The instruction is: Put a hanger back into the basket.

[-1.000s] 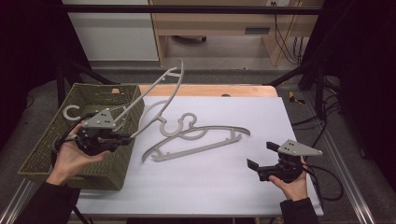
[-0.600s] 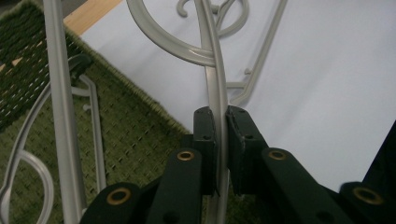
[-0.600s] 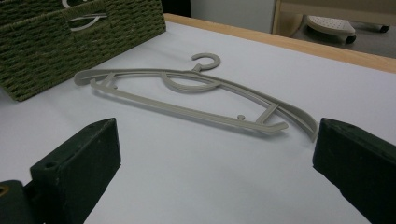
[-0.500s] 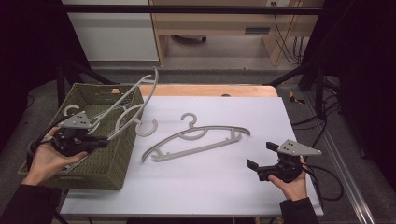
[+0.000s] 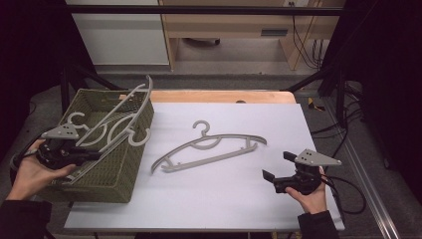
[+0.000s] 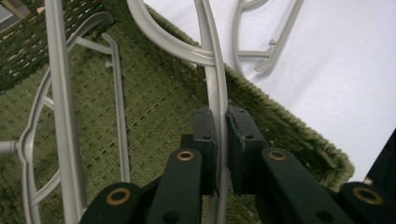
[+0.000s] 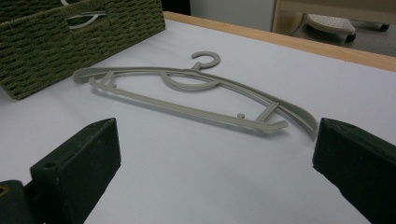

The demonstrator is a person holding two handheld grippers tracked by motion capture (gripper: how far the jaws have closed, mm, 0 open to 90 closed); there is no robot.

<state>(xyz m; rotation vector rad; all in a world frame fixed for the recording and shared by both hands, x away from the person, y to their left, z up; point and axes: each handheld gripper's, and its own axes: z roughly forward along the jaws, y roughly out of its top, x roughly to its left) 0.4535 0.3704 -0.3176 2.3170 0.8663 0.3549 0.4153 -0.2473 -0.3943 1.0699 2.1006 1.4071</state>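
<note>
- The grey plastic clothes hanger in hand is pinched by its arm between the jaws of the left gripper; the left gripper view shows the two black jaws pressed tight on the grey bar.
- This hanger sits tilted over the olive-green woven basket — its lower end is down inside, its upper end pokes up past the far rim, and its hook hangs just at the basket's bench-side wall.
- So this one is, by my reading, partway in: over the basket and lowered, but not yet let go or lying flat.
- Another grey hanger already lies on the basket's woven floor beneath it — that part of the work looks done.
- One more grey plastic hanger lies flat on the white bench, well apart from the basket, hook pointing to the far side; it is untouched and still to be picked up.
- The right gripper rests low on the bench near the person's edge, jaws spread wide and empty, aimed at that lying hanger but not near enough to grip it.
</note>
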